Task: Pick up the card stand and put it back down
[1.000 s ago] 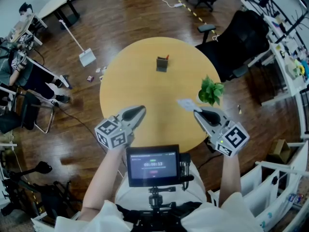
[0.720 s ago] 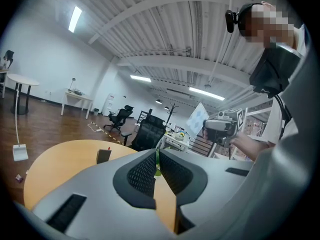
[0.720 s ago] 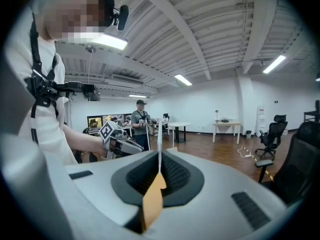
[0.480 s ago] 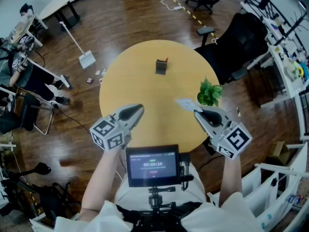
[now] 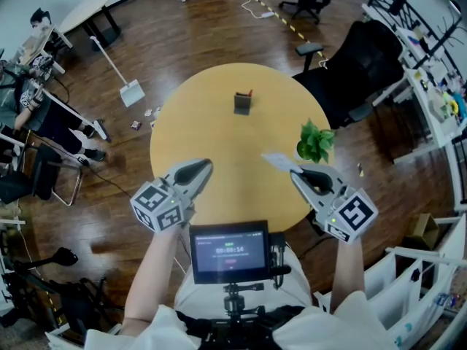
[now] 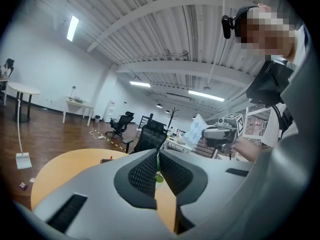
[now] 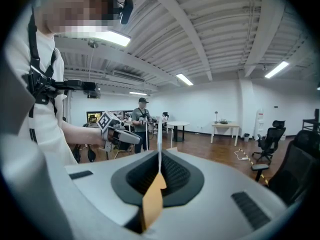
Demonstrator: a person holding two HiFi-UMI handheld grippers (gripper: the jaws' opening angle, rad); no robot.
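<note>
**Writing:** no brand or label readable. The screen (image 5: 230,251) near the person shows a row of digits, too small to read. Each gripper cube carries black-and-white square markers. The card (image 5: 276,159) is white with a pale blue pattern; no text can be made out on it.

**Card stand** (image 5: 243,103): small, dark, upright, a red bit at its top. It stands on the far half of the table, free, well apart from both grippers.

**Left gripper** (image 5: 201,168): over the near left of the table, jaws closed tip to tip, nothing between them.

**Right gripper** (image 5: 298,173): over the near right edge, jaws clamped on the card, which sticks out towards the far left; in the right gripper view it shows edge-on between the pads.

**Plant** (image 5: 315,141): small, green, at the table's right edge, just beyond the right gripper.

**Table** (image 5: 211,130): round, plain yellow top.

**Room:** dark wood floor (image 5: 182,35). A black chair (image 5: 361,57) is at the table's far right. A broom (image 5: 117,68) lies on the far left. Striped tape (image 5: 288,17) runs across the far floor. The gripper views show white walls, a ribbed ceiling with strip lights, white tables and a person standing far off
</note>
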